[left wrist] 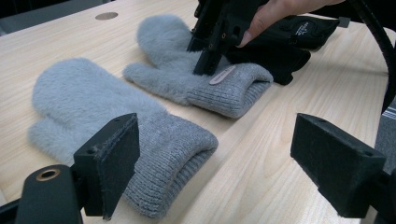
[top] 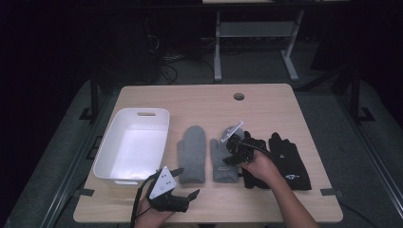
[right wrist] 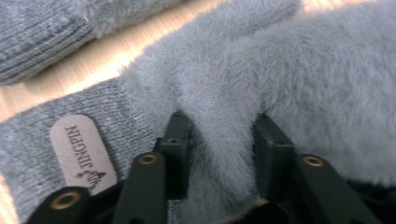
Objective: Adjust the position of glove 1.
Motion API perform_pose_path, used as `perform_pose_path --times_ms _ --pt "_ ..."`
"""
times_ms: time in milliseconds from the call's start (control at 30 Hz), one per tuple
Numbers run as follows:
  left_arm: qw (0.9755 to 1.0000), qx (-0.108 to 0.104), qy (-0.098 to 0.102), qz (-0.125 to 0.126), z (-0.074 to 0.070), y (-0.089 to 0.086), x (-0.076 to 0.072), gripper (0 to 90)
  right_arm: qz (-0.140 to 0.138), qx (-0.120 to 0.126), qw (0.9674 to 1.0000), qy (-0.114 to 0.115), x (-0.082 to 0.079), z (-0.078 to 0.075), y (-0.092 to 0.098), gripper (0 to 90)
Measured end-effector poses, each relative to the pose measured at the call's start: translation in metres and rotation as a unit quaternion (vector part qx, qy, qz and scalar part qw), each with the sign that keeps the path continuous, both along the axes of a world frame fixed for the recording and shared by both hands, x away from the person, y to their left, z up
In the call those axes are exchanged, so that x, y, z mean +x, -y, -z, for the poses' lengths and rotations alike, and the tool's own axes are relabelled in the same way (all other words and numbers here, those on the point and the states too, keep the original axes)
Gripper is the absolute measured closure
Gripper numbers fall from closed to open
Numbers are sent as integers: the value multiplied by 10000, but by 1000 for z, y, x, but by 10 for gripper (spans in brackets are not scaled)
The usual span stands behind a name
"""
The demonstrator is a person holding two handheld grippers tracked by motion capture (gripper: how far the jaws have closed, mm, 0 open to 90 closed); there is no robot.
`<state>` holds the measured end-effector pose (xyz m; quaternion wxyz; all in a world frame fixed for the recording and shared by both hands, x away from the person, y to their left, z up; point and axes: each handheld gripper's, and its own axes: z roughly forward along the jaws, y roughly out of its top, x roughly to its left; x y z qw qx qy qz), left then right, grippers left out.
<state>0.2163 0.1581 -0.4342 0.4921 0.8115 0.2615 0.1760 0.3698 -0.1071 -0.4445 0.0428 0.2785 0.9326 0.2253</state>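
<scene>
Right gripper (right wrist: pixel 219 154) pinches a fold of the right mitten (top: pixel 223 159), cuff toward the person, tub (top: pixel 133 145) far left; left gripper (top: pixel 183 183) gapes idle.

Dim surroundings, lit tabletop, soft close-up blur.

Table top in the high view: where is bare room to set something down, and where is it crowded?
Bare wood lies along the far edge around the cable hole, and on the near strip right of the left gripper. The white bin is empty. The middle is crowded: two grey mittens, black gloves, right gripper pinching the labelled mitten.
</scene>
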Motion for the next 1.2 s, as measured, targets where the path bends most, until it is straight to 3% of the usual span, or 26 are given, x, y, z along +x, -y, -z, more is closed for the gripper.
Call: perform_pose_path --times_ms 100,267,600,800,867,1067,1200 --pt "10000 3 -2 -8 0 0 1 155 2 97 9999 -28 0 0 1 701" --pt "10000 2 -13 -17 0 -2 1 155 84 249 9997 -21 -2 1 5 744" --pt "10000 -20 -4 -44 -2 -4 1 155 150 276 9995 68 -6 -9 6 798" --pt "9999 -74 2 -112 -3 -7 1 155 302 491 9982 172 -11 -29 10 804" --pt "9999 -80 12 -129 -4 -7 1 155 313 627 9972 254 -14 -44 10 804" --pt "9998 -158 43 -143 -4 -8 -1 155 166 948 9949 313 -18 -71 -5 804" --pt "9997 -140 96 -156 -7 -9 -3 155 30 983 9946 344 -17 -81 -19 804"
